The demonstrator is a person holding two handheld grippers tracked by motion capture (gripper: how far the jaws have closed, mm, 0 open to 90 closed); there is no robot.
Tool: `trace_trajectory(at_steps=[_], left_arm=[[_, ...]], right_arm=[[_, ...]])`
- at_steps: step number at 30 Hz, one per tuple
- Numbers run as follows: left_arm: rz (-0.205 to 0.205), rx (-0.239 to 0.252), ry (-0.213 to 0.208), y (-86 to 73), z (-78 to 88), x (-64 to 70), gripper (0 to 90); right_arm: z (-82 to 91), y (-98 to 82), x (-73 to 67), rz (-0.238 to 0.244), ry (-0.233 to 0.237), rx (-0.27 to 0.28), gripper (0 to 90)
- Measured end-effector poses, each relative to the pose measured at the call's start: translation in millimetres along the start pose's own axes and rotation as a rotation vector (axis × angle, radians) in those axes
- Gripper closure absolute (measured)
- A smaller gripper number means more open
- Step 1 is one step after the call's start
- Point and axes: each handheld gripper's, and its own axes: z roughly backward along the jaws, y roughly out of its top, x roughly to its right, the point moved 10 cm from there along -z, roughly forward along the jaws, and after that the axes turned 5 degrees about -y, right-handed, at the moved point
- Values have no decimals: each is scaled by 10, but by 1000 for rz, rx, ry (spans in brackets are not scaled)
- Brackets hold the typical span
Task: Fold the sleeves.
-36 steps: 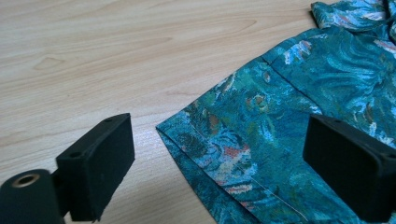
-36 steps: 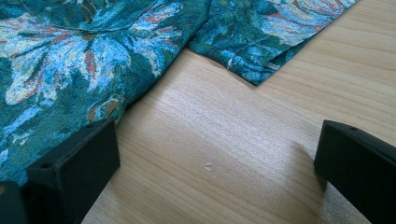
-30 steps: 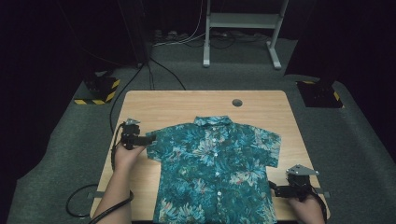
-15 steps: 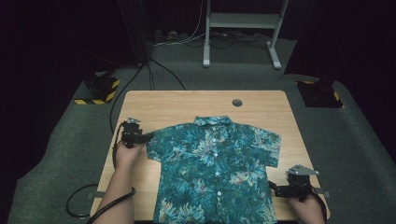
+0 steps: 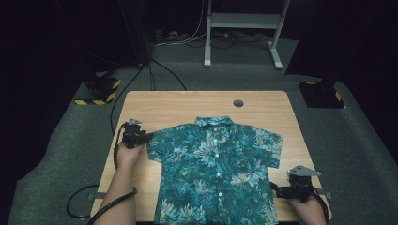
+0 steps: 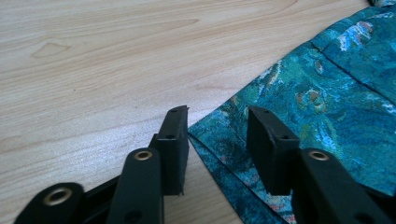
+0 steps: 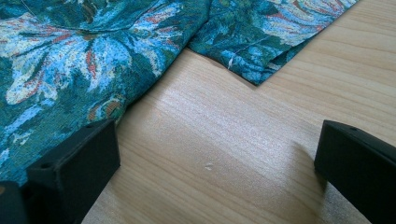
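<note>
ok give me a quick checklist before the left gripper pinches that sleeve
1. Shirt lies flat, buttoned, collar away from the person: ok.
2. Left gripper at the sleeve hem, its jaws just closing with the edge between them: ok.
3. Pads pressing the cloth: not ok, a gap shows on both sides.
4. Lower jaw under the hem rather than on top: cannot tell.
5. Right gripper jaws wide open over bare table beside the shirt's side edge, holding nothing: ok.
6. Table around the sleeve free of clutter: ok.

Bare table (image 5: 187, 105) lay open beyond the shirt (image 5: 216, 173) collar; shirt covered the middle, leaving narrow strips both sides.
</note>
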Motion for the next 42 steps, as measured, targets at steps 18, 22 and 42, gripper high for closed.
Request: trace_trajectory(at_steps=[18, 22, 42], left_arm=[[33, 23, 30, -34, 12, 22, 882], [63, 20, 34, -34, 17, 23, 885], [112, 140, 2, 180, 255, 168, 885]], right_arm=[[0, 0, -1, 1, 0, 0, 0], [0, 0, -2, 1, 1, 0, 0], [0, 0, -2, 1, 1, 0, 0]])
